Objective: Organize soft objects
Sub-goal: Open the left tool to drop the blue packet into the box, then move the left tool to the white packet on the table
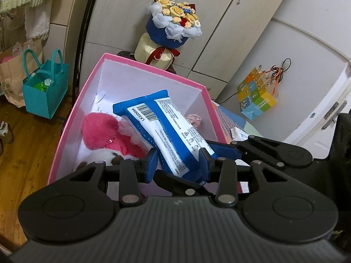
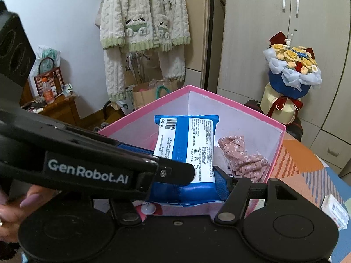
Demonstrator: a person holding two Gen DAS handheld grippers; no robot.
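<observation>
Left wrist view: left tongs (image 1: 178,164) pinch the pack's (image 1: 169,129) near end above the box (image 1: 140,62); right tongs (image 2: 184,188) clamp its width. Looks soft, light, slippery film; hold the ends.

Pale wardrobe doors (image 2: 274,43) with 2 upright metal handles (image 2: 290,4) fill the far side, and a bouquet of yellow and blue flowers (image 1: 175,22) stands just before them. A cream knitted cardigan (image 2: 142,22) hangs on the white wall (image 2: 54,32) above paper bags (image 2: 142,92), near a low wooden cabinet (image 2: 59,107). On the wooden floor (image 1: 22,153) stands a teal tote bag (image 1: 45,87).
</observation>
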